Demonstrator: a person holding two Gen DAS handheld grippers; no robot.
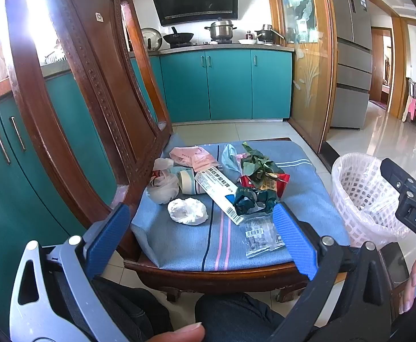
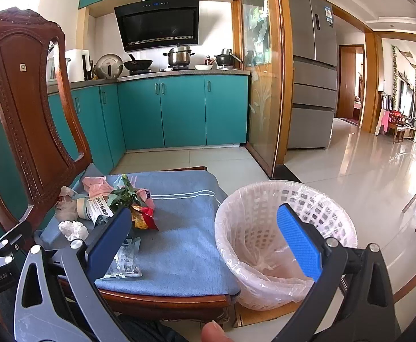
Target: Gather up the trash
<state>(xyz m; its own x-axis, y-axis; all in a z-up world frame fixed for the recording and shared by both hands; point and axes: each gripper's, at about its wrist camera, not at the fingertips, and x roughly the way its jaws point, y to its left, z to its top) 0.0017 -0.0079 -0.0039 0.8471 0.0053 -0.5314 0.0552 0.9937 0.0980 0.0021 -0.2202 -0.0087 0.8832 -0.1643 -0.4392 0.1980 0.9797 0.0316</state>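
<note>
Trash lies on the chair's blue cushion: a crumpled white tissue, a long white box, a dark green wrapper, a clear packet, green leaves, pink paper and a white plastic bag. My left gripper is open and empty, just short of the pile. My right gripper is open and empty, between the cushion and the white lined bin. The bin also shows in the left wrist view.
The wooden chair back rises at the left. Teal kitchen cabinets stand behind, with pots on the counter. A fridge and shiny tile floor are at the right. The person's knees are under the chair's front edge.
</note>
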